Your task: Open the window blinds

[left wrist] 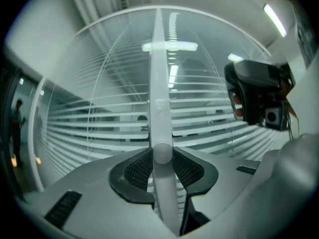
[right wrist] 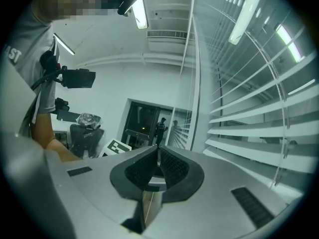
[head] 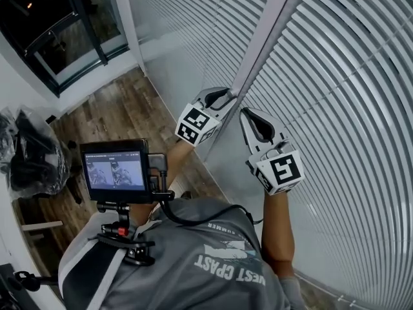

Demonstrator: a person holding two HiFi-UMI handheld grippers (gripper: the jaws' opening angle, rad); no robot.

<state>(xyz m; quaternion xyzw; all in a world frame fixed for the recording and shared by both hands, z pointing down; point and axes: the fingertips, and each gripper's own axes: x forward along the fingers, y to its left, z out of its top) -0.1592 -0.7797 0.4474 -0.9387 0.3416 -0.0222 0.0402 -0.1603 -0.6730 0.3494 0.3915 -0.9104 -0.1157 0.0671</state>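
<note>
Left gripper (left wrist: 162,156) is clamping the slim white plastic blind wand (left wrist: 160,103); right gripper (right wrist: 158,156) is sitting with jaws together. White horizontal slatted window blinds (head: 348,76) are hanging just ahead, slats slightly gapped.

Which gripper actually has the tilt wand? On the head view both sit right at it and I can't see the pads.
Observer: The left gripper. Its own view shows the wand running up between its pads, both pressed against it.
Operator: What about the right one, is it on the wand too?
Observer: The right gripper has its jaws drawn together at the tips, and I can't make out the wand between them.
Operator: How do the slats stand? From above they look like one sheet.
Observer: In the right gripper view the slats show dark gaps between them, so they are not fully closed.
</note>
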